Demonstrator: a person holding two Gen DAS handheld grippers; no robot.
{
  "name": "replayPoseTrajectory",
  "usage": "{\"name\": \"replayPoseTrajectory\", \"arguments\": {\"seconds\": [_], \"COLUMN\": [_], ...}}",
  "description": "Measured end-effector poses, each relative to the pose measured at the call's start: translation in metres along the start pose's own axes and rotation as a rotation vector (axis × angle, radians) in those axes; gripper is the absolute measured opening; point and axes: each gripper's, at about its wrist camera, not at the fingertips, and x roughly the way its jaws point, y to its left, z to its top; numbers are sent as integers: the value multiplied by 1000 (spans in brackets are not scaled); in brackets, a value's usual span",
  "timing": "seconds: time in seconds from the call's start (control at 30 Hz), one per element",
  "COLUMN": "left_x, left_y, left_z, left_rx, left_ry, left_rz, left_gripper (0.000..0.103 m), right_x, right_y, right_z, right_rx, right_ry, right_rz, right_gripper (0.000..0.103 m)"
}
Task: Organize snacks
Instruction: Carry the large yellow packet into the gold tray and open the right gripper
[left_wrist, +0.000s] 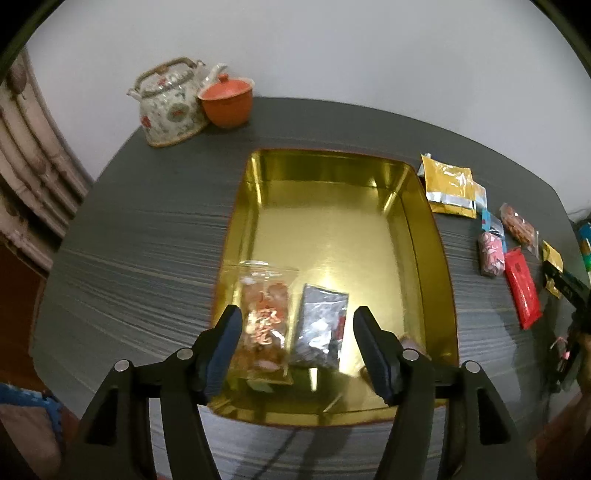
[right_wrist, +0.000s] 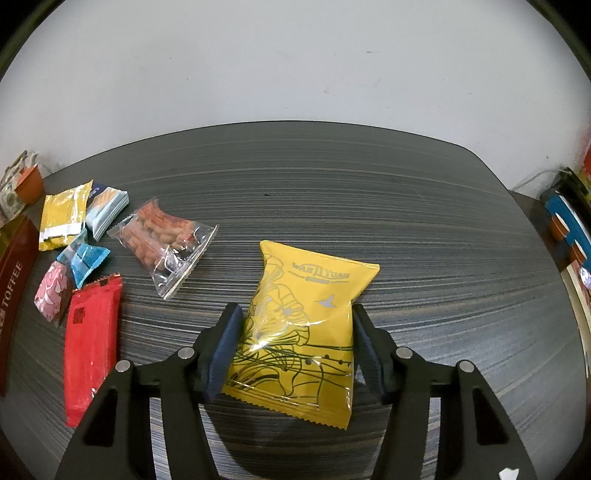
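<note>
A gold tin tray (left_wrist: 424, 236) sits mid-table in the left wrist view. Inside its near end lie a clear packet of orange snacks (left_wrist: 264, 317) and a silver packet (left_wrist: 321, 325). My left gripper (left_wrist: 295, 332) is open and empty above them. In the right wrist view my right gripper (right_wrist: 295, 332) is open with its fingers either side of a yellow snack packet (right_wrist: 306, 325) lying on the table. To its left lie a red packet (right_wrist: 90, 343), a clear packet of orange snacks (right_wrist: 166, 240), a pink packet (right_wrist: 51, 291), a blue packet (right_wrist: 86, 258) and a yellow-and-silver packet (right_wrist: 62, 218).
A patterned teapot (left_wrist: 168, 107) and an orange lidded cup (left_wrist: 227, 99) stand at the table's far left corner. Loose packets lie right of the tray, among them a gold one (left_wrist: 448, 188) and a red one (left_wrist: 522, 291). The tin's dark red side (right_wrist: 14, 280) shows at the left edge.
</note>
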Motion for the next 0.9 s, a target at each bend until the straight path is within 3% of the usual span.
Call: {"name": "replayPoseTrajectory", "arguments": {"seconds": [0.23, 0.5, 0.6, 0.73, 0.9], "left_x": [-18, -29, -28, -35, -34], "left_y": [23, 52, 71, 87, 92], "left_z": [-19, -40, -43, -43, -45], "left_rx": [-15, -60, -155, -263, -278], "left_ry": [-43, -96, -76, -117, -80], "left_rz": [24, 70, 53, 20, 32], "left_gripper": [69, 72, 73, 75, 75], "right_x": [-2, -40, -60, -90, -117], "right_y": [11, 24, 45, 96, 171], "right_z": [4, 4, 8, 10, 9], "right_rx": [-10, -4, -43, -145, -244], "right_ry": [19, -44, -66, -104, -116], "right_rz": [-57, -85, -36, 52, 207], "right_gripper": [53, 53, 53, 53, 53]}}
